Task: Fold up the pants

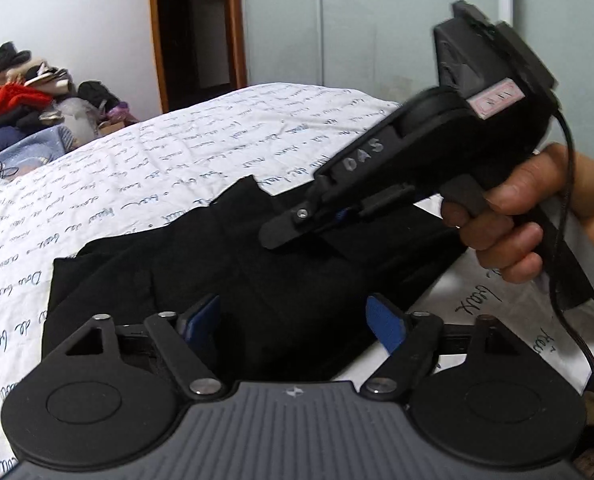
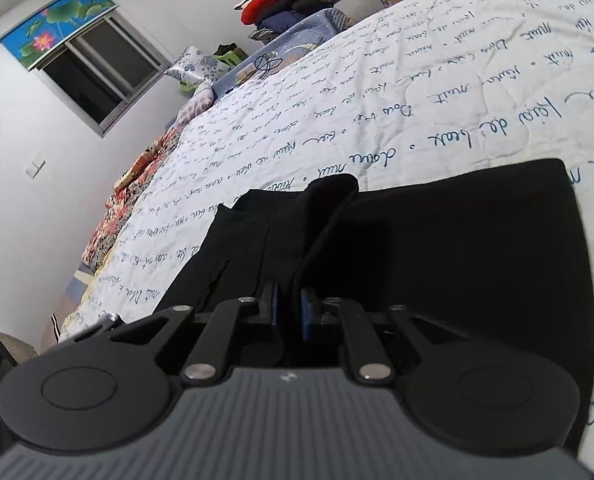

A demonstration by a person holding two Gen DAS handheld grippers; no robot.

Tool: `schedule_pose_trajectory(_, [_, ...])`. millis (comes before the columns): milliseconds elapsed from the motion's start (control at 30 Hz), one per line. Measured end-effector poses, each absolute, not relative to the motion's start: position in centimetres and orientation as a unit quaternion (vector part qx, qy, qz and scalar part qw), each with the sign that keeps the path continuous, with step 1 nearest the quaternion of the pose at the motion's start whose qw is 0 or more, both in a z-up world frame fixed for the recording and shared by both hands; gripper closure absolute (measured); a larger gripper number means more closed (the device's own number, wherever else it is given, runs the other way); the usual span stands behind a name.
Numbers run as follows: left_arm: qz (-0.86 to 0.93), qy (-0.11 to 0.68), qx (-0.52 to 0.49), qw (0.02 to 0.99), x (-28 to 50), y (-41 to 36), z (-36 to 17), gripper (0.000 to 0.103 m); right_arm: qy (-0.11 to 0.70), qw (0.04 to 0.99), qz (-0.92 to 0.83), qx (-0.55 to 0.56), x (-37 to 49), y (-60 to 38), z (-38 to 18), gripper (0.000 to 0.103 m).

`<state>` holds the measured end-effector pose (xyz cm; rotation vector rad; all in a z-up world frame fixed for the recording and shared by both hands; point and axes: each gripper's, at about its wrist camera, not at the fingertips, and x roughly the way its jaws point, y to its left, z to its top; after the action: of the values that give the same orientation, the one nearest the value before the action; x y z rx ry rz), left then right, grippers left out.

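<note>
black fabric pants (image 1: 233, 280) lying partly folded on a bed with a white quilted cover printed in blue script (image 1: 117, 184). right tool (image 2: 288, 312) clamped on a raised ridge of the dark cloth, blue pads nearly meeting, probably to pin that layer while the fold is shaped. left tool (image 1: 293, 320) spread wide just above the near edge, gripping nothing, likely lining up for a fresh hold. pile of mixed clothes (image 1: 21, 100) heaped beyond the bed, well apart.
</note>
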<state>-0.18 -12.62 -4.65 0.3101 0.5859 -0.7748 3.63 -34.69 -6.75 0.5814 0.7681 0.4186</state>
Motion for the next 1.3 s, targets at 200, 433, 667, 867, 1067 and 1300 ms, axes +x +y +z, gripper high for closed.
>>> schedule_pose_trajectory(200, [-0.363,0.262,0.185,0.875,-0.4,-13.2,-5.0,0.042,0.376,0.859,0.193,0.288,3.9,-34.9,-7.6,0.086])
schedule_pose_trajectory(433, [-0.366,0.232,0.242,0.868,-1.0,-13.2,-5.1,0.041,0.359,0.896,0.151,0.216,1.9,-34.9,-7.3,0.061])
schedule_pose_trajectory(667, [-0.388,0.242,0.286,0.842,-0.1,-14.9,-5.9,0.052,0.328,0.924,0.130,0.149,-1.1,-35.4,-6.5,0.037])
schedule_pose_trajectory(867, [-0.391,0.244,0.275,0.844,0.3,-15.2,-5.2,0.087,0.323,0.927,0.127,0.145,-2.0,-35.7,-6.5,0.036])
schedule_pose_trajectory(1067, [-0.397,0.251,0.242,0.849,1.2,-15.0,-4.5,0.091,0.320,0.934,0.120,0.105,-3.0,-35.8,-6.4,0.036])
schedule_pose_trajectory(1300, [-0.423,0.269,0.208,0.840,1.5,-16.9,-4.7,0.091,0.306,0.941,0.091,0.110,-3.8,-37.3,-6.1,0.027])
